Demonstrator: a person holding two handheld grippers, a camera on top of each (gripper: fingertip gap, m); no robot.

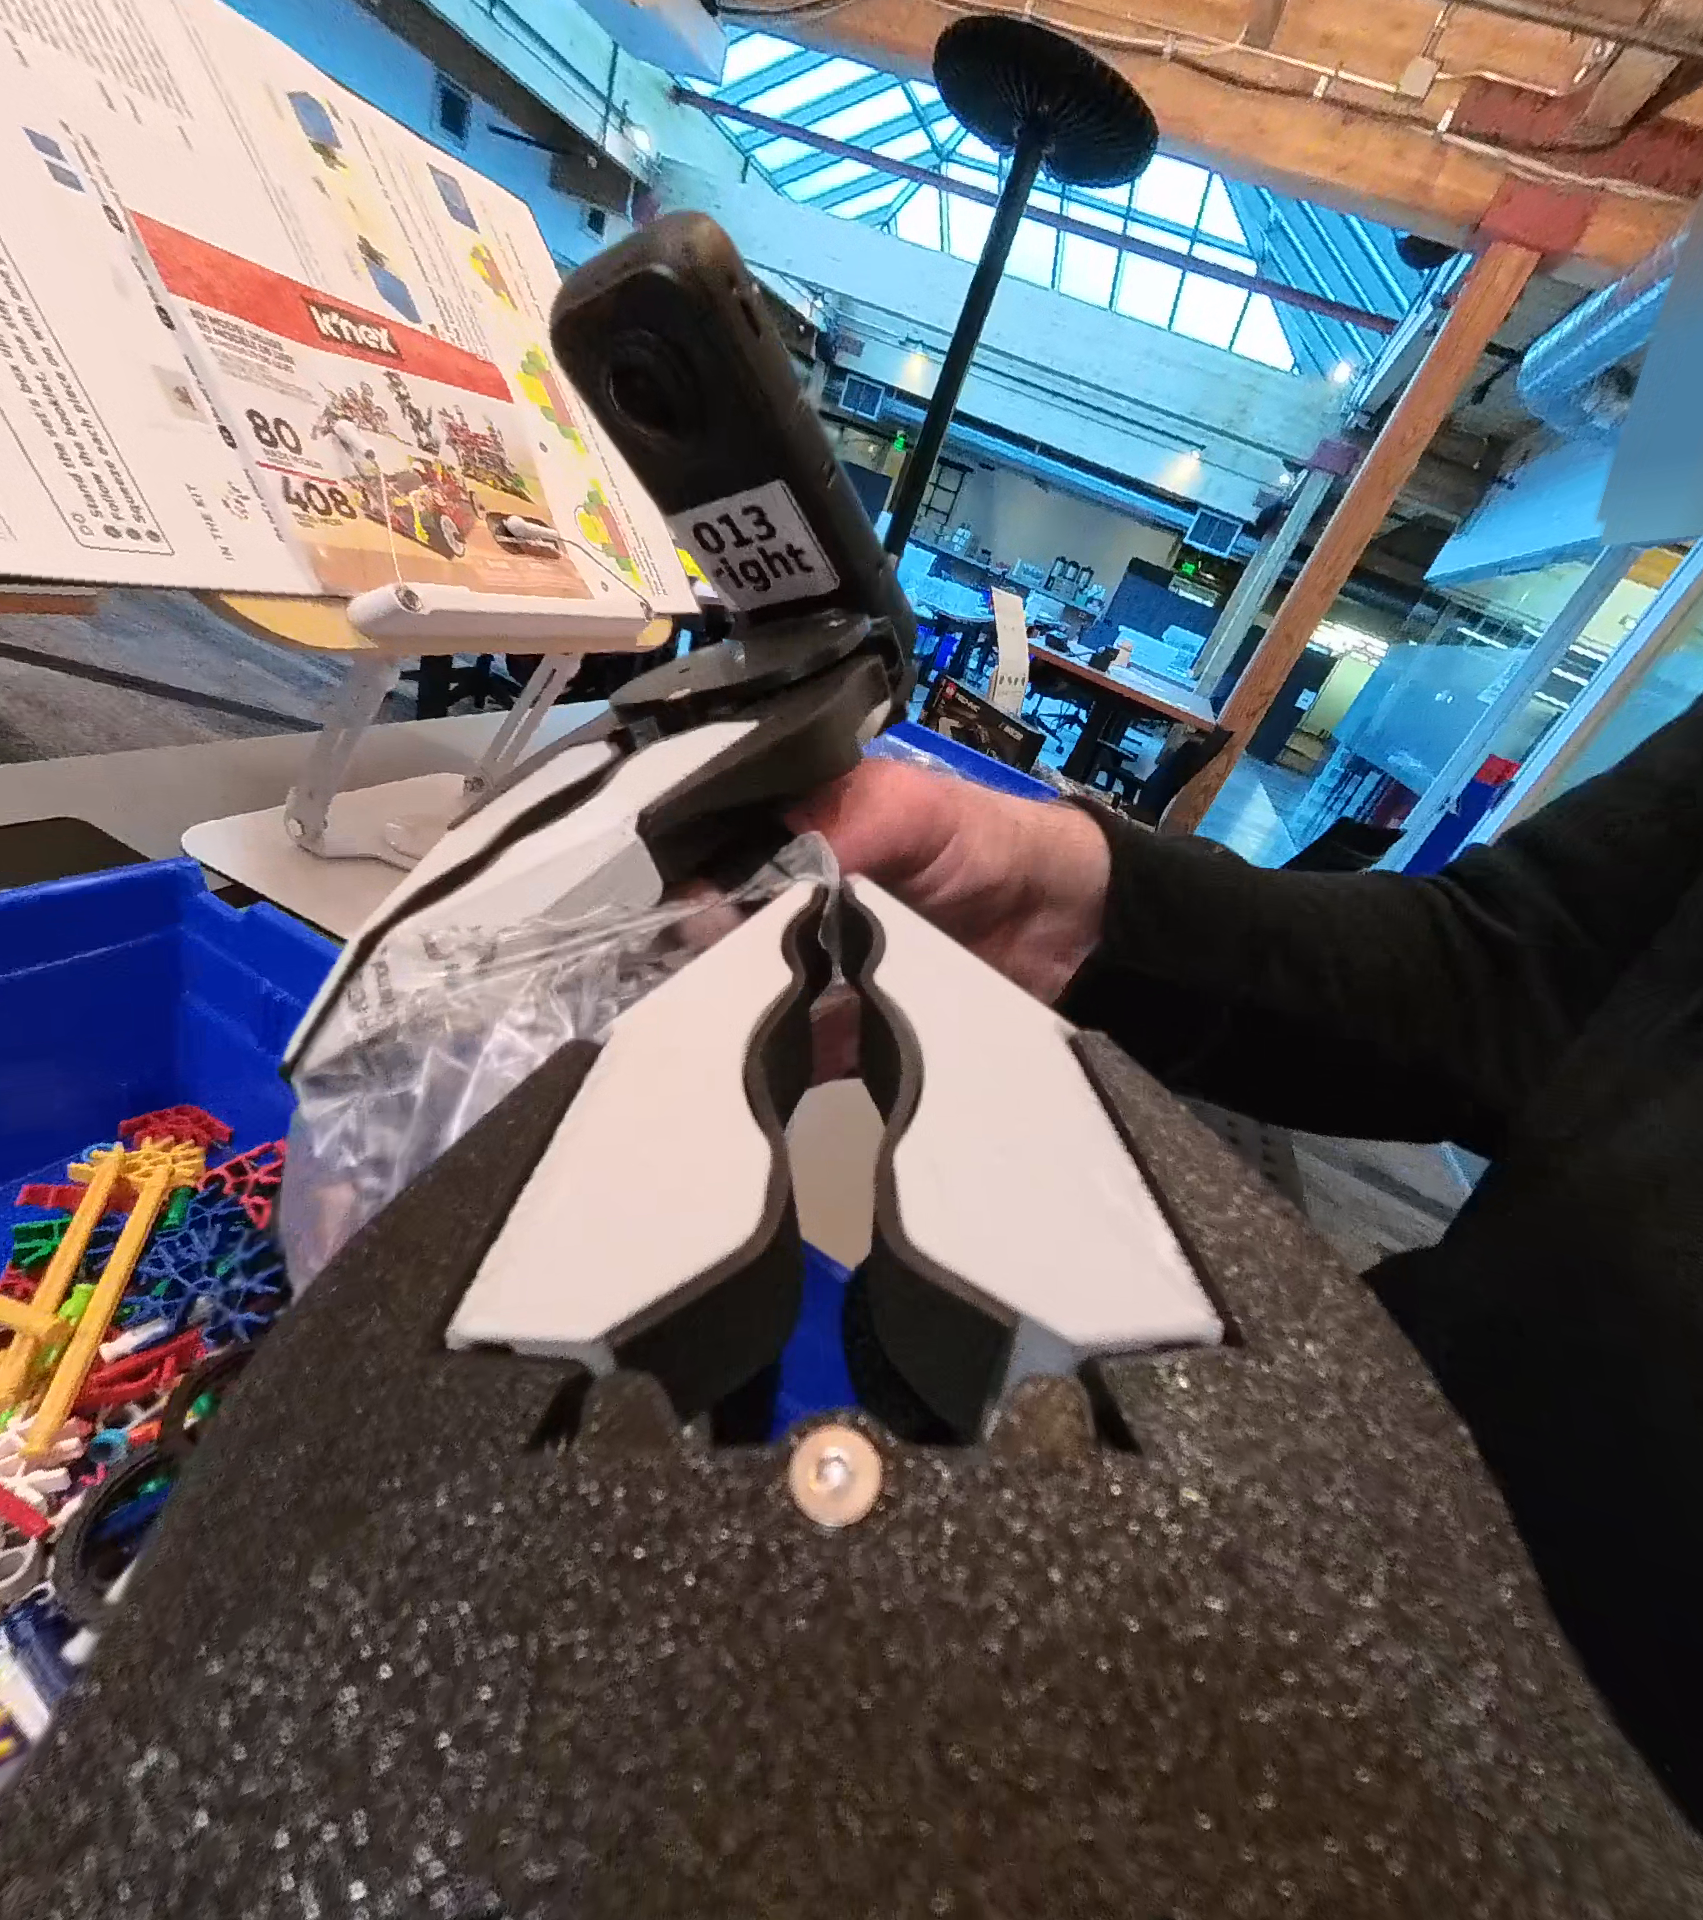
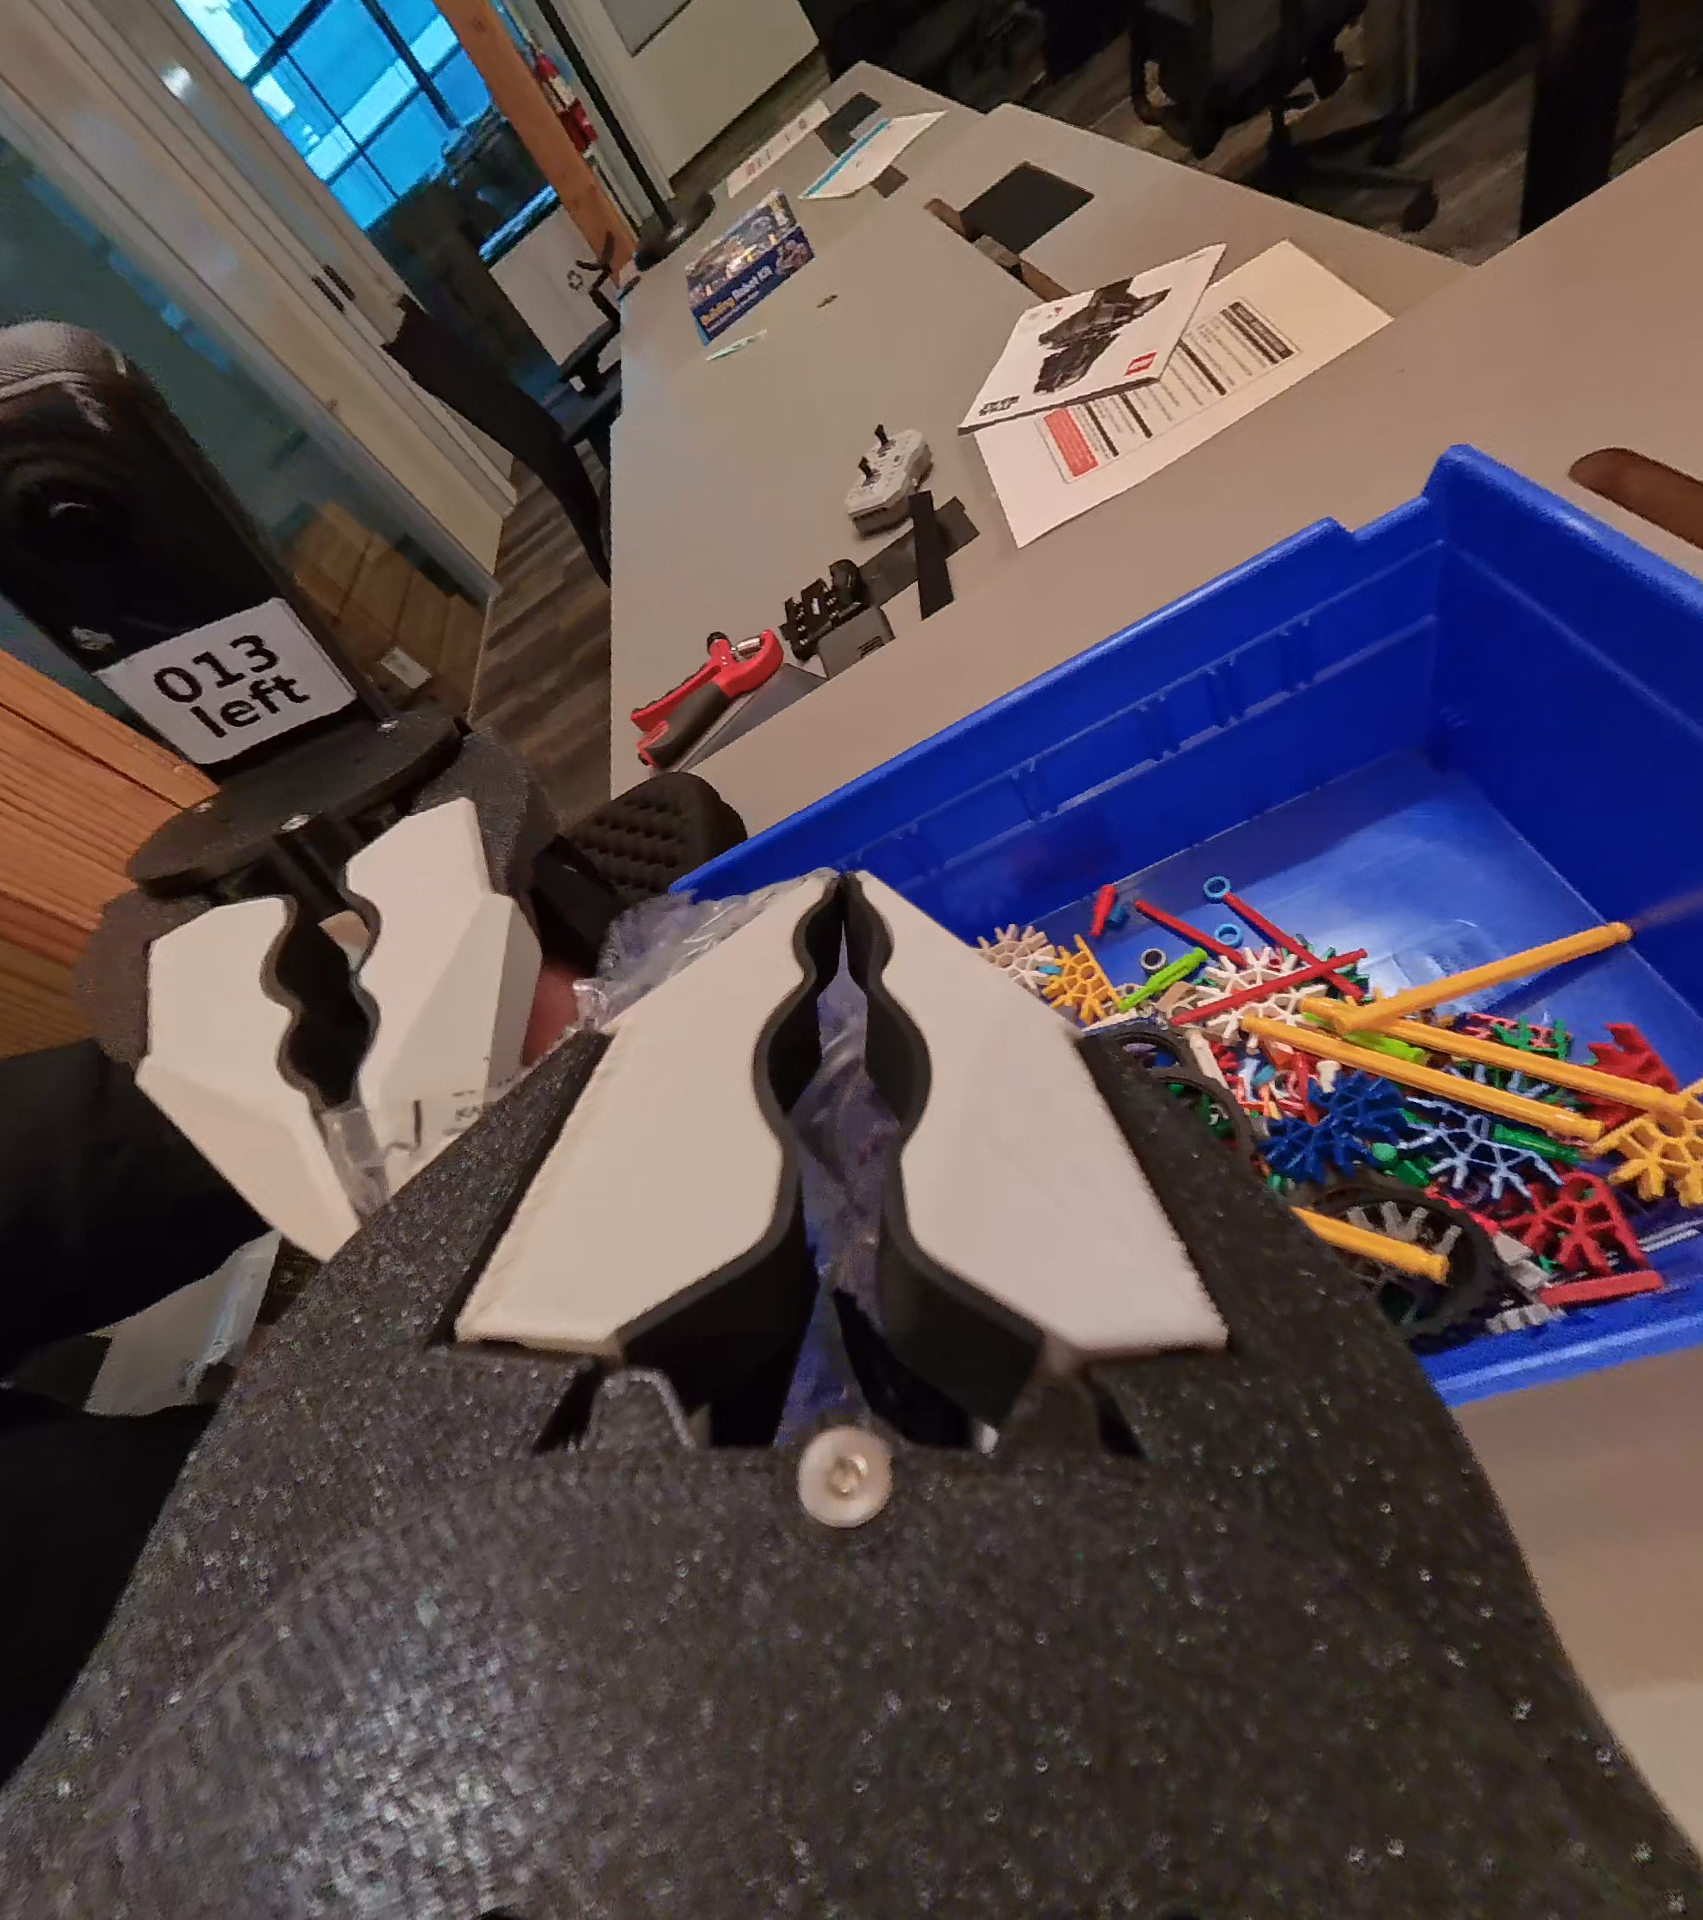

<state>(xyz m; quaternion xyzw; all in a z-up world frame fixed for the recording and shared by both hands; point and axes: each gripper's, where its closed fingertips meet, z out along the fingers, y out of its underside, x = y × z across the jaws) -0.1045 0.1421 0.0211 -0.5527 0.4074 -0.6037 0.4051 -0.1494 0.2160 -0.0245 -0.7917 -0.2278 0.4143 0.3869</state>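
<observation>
Clear crinkled plastic bag [image 1: 473, 997] pinched by left gripper [image 1: 839, 914] and right gripper [image 2: 842, 894], jaws clenched.
Only in right wrist view: red-handled tool [image 2: 707, 691] on grey table [image 2: 722, 468] beyond blue plastic bin [image 2: 1242, 665].

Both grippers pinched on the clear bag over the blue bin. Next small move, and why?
Probably pull the grippers slightly apart to tear it: left gripper and right gripper both clamp the clear plastic bag, still holding pieces, above the blue bin of loose construction pieces.

Left wrist view: mounted behind left gripper [image 1: 839, 914], angled upward across blue bin [image 1: 47, 977] toward booklet stand [image 1: 390, 769]. Right wrist view: behind right gripper [image 2: 842, 904], facing down over bin's near corner. Both close-range; shared: bin, clear plastic bag [image 1: 431, 997], opposite gripper.
</observation>
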